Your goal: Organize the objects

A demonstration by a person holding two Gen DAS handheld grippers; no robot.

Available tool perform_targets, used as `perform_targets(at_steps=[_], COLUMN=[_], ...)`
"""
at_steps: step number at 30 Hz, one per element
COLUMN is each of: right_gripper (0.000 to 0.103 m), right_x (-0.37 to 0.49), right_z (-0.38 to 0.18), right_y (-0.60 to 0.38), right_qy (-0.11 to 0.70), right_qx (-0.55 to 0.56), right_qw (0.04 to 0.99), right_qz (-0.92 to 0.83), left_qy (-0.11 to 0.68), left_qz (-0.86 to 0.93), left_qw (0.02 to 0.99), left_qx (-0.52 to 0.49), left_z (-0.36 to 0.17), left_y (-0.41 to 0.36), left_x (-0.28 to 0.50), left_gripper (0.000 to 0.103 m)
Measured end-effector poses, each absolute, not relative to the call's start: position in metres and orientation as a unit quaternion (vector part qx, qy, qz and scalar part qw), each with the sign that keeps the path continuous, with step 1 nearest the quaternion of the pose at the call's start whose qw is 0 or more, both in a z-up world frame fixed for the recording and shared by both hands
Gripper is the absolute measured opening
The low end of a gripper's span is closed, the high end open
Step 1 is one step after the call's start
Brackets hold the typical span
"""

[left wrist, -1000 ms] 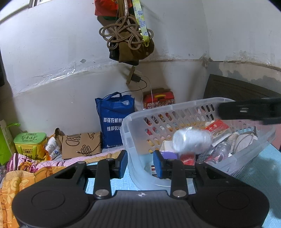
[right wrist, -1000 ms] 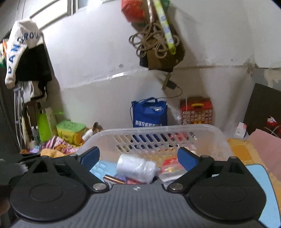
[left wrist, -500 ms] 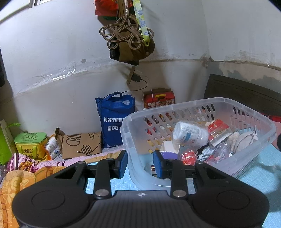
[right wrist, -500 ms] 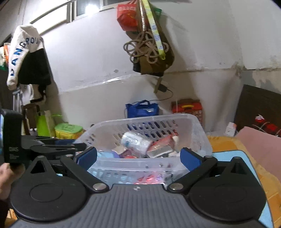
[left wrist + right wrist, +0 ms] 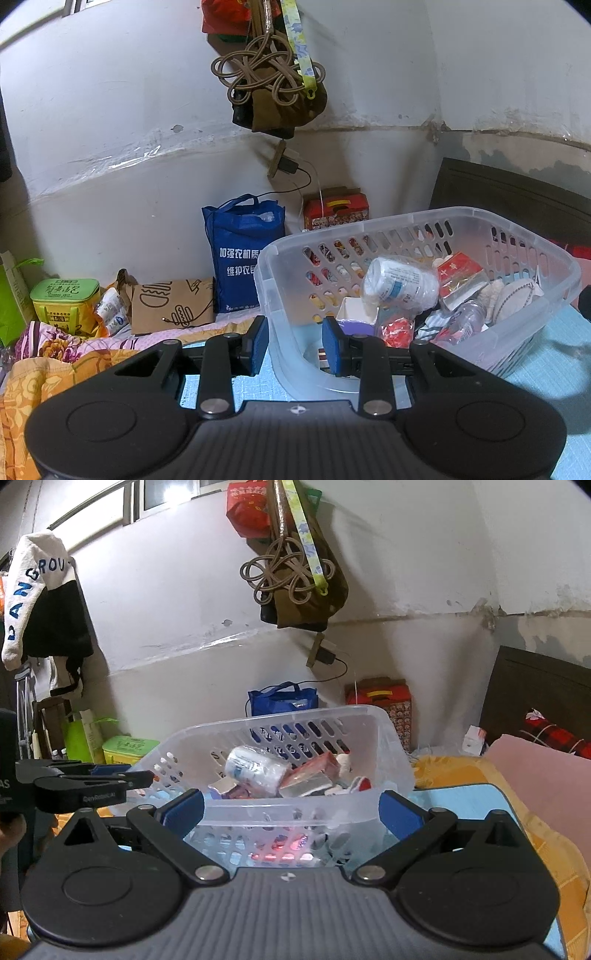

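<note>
A clear plastic basket (image 5: pixel 561 275) stands on a light blue mat (image 5: pixel 546 369); it also shows in the right wrist view (image 5: pixel 397 760). In it lie a white wrapped bottle (image 5: pixel 400 284), a red packet (image 5: pixel 458 267), a purple-white box (image 5: pixel 356 315) and several small items. My left gripper (image 5: pixel 294 345) has its jaws partly closed around the basket's near left wall. In the right wrist view the left gripper (image 5: pixel 122 775) sits at the basket's left side. My right gripper (image 5: pixel 291 810) is wide open and empty, just in front of the basket.
A blue tote bag (image 5: pixel 242 254), a red box (image 5: pixel 336 210), a brown paper bag (image 5: pixel 171 302) and a green tin (image 5: pixel 64 299) stand along the wall. Floral bedding (image 5: pixel 44 354) lies left. A pink cushion (image 5: pixel 543 782) lies right. Bags hang above (image 5: pixel 295 565).
My right gripper has pulled back out of and away from the basket, leaving the white bottle in it. My left gripper has stayed in place at the basket wall.
</note>
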State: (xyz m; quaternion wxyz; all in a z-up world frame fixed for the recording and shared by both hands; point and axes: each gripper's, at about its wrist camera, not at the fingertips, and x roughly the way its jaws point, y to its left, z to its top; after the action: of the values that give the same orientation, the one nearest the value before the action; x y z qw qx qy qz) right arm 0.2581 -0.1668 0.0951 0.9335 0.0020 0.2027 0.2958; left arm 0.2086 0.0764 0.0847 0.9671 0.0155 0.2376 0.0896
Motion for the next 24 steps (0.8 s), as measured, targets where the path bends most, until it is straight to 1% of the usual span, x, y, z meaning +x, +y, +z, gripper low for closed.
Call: perform_targets(at_steps=[3,4,5,6,7,8,9,10,11,12,19,21,24], right_gripper=[0.103,0.103,0.103,0.103,0.103,0.103,0.103,0.103,0.103,0.103,0.103,0.103,0.103], right_x=[0.256,0.255,0.254,0.253,0.251,0.250,0.249,0.249,0.250,0.252,0.255,0.256,0.254], right_z=[0.093,0.092,0.091,0.090,0.089,0.089,0.087,0.086,0.085,0.084,0.084,0.086,0.089], right_y=[-0.171,-0.172,-0.173,-0.174,-0.175,-0.178,-0.181,-0.183,-0.184,-0.186,-0.201,-0.205,-0.207], right_qy=[0.203,0.201,0.199,0.198,0.195,0.192,0.191,0.194,0.199,0.204,0.202,0.201,0.188], right_qx=[0.004,0.005,0.005,0.004,0.004,0.006,0.009,0.013,0.016,0.020,0.045,0.048,0.024], right_qw=[0.933,0.932,0.932,0.932,0.932,0.931,0.930,0.928,0.926,0.924,0.931,0.939,0.961], right_qz=[0.299,0.300,0.302,0.304,0.307,0.310,0.314,0.319,0.321,0.322,0.301,0.275,0.202], left_qy=[0.229,0.225,0.222,0.217,0.211,0.205,0.195,0.185,0.180,0.179,0.166,0.157,0.142], left_qz=[0.091,0.092,0.096,0.092,0.084,0.080,0.082,0.087,0.095,0.101,0.122,0.122,0.096], left_qw=[0.969,0.970,0.970,0.972,0.974,0.975,0.977,0.979,0.979,0.979,0.978,0.979,0.984], left_qx=[0.012,0.009,-0.001,-0.011,-0.019,-0.023,-0.020,-0.014,-0.009,-0.006,-0.018,-0.034,-0.055], left_z=[0.084,0.084,0.083,0.083,0.083,0.083,0.083,0.084,0.085,0.086,0.092,0.095,0.098], left_y=[0.076,0.078,0.080,0.083,0.086,0.087,0.086,0.085,0.083,0.082,0.088,0.095,0.104], left_x=[0.208,0.208,0.207,0.205,0.204,0.201,0.198,0.196,0.193,0.192,0.180,0.170,0.153], left_gripper=[0.037,0.043,0.060,0.071,0.091,0.096,0.096,0.098,0.102,0.103,0.103,0.103,0.103])
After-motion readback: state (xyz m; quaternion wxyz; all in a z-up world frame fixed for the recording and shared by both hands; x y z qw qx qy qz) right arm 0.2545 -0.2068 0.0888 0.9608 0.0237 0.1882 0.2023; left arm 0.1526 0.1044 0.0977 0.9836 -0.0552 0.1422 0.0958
